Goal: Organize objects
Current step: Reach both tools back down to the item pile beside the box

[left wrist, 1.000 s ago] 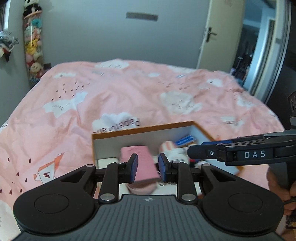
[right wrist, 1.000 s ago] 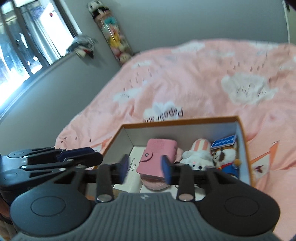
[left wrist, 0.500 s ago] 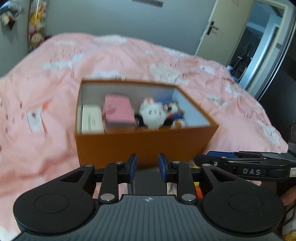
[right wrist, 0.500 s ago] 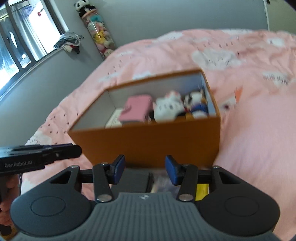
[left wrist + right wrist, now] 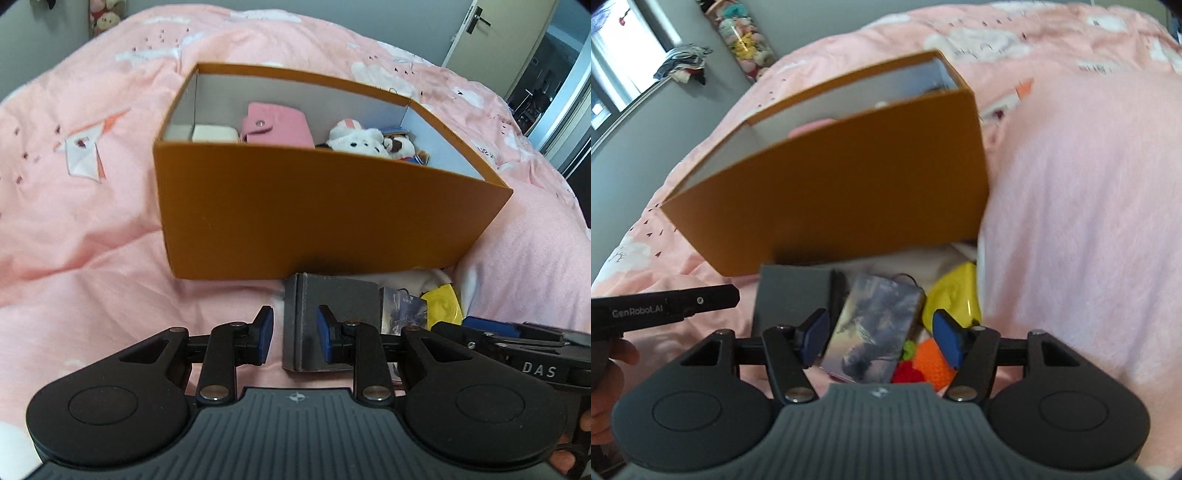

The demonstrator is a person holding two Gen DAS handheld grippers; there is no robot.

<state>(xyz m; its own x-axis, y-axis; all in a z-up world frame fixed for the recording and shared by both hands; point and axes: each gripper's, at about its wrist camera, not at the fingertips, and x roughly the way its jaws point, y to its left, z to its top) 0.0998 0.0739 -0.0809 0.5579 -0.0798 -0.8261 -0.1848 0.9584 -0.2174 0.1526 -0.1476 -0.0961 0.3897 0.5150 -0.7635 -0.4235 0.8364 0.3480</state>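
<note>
An orange box [image 5: 295, 206] stands on the pink bed; it also shows in the right wrist view [image 5: 849, 192]. Inside lie a pink wallet [image 5: 275, 123], a white plush [image 5: 356, 138] and a white case [image 5: 214, 133]. In front of the box lie a dark grey box [image 5: 332, 314] [image 5: 792, 291], a picture card [image 5: 875, 325] [image 5: 402, 310], a yellow item [image 5: 955, 295] [image 5: 443, 302] and orange and red knitted pieces [image 5: 927, 363]. My left gripper [image 5: 293, 334] is open and empty, over the grey box's left edge. My right gripper [image 5: 881, 338] is open, low over the card.
The pink quilt [image 5: 74, 221] bulges high at the right of the objects [image 5: 1089, 221]. A door [image 5: 491, 33] stands at the far right, a window [image 5: 613, 62] and a tube of plush toys [image 5: 746, 40] at the far left.
Both grippers have drawn back from above the box and dropped to the bed in front of it. The right gripper has opened wider. The pink wallet stays in the box.
</note>
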